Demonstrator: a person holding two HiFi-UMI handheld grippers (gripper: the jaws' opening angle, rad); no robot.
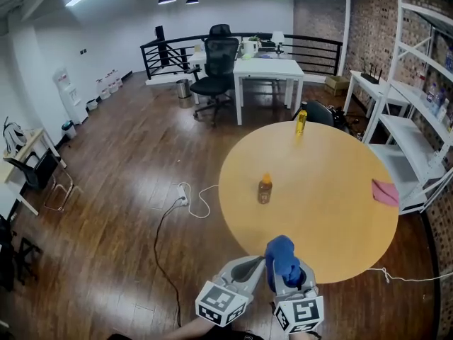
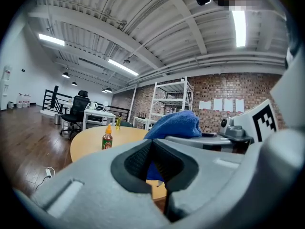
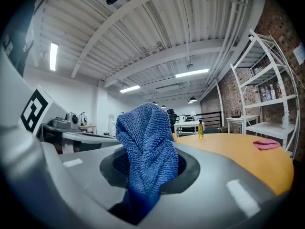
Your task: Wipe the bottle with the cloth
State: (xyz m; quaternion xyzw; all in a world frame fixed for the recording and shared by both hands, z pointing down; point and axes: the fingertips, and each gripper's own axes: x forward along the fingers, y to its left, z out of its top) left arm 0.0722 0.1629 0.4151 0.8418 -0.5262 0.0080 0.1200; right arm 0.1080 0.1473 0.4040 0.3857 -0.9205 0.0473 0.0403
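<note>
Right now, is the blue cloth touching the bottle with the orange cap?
Apart. The head view shows the blue cloth in the right gripper, with bare table between it and the orange-capped bottle.

Overhead & low cams, same table (image 1: 340, 211)

Where we see things on the table (image 1: 333, 218)
A bottle (image 1: 265, 189) stands near the middle, a second bottle (image 1: 301, 121) at the far edge, and a second cloth (image 1: 385, 193) at the right edge, beside the shelf unit (image 1: 417, 129). At the near edge our left gripper (image 1: 256, 263) sits just left of the right gripper (image 1: 289, 278), with the cloth (image 1: 282, 257) between the right one's jaws.
</note>
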